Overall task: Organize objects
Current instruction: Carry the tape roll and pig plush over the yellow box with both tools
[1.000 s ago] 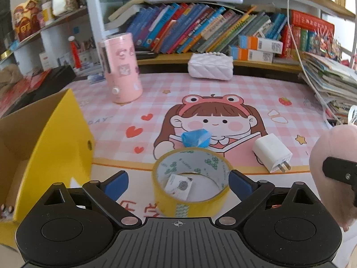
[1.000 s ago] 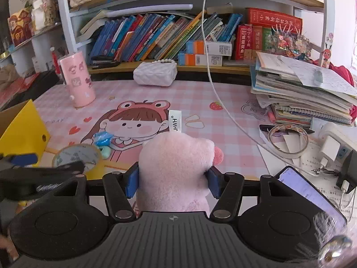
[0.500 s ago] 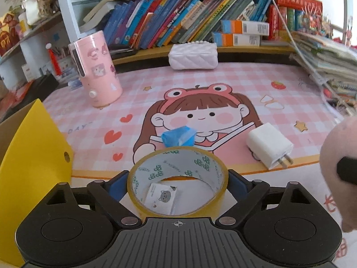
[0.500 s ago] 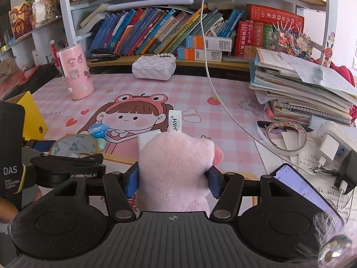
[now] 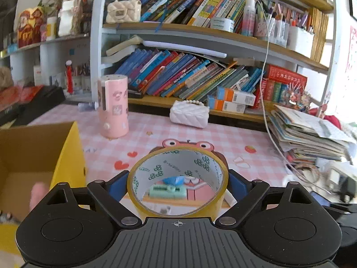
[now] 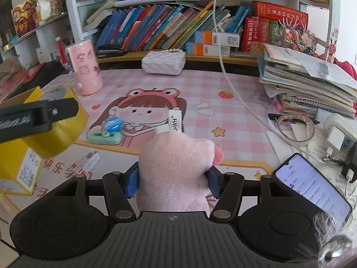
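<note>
My left gripper (image 5: pixel 177 184) is shut on a yellow tape roll (image 5: pixel 154 154) and holds it lifted above the pink desk mat, just right of the open yellow cardboard box (image 5: pixel 67 156). The tape roll (image 6: pixel 60 131) and the left gripper's finger (image 6: pixel 38 116) also show at the left of the right wrist view, over the box (image 6: pixel 20 172). My right gripper (image 6: pixel 174 179) is shut on a pink plush toy (image 6: pixel 176 165) with a white label. A mint green case (image 6: pixel 104 137) and a blue wrapper (image 6: pixel 113 122) lie on the mat.
A pink cylinder (image 5: pixel 113 107) and a white quilted purse (image 5: pixel 189 116) stand at the back by the bookshelf. A stack of books and papers (image 6: pixel 308 84) is at the right. A phone (image 6: pixel 312 187), chargers (image 6: pixel 337 134) and a hanging white cable (image 6: pixel 223 55) are near the right.
My left gripper closed on the tape roll and lifted it off the mat, moving up and toward the yellow box. My right gripper keeps holding the plush toy.
</note>
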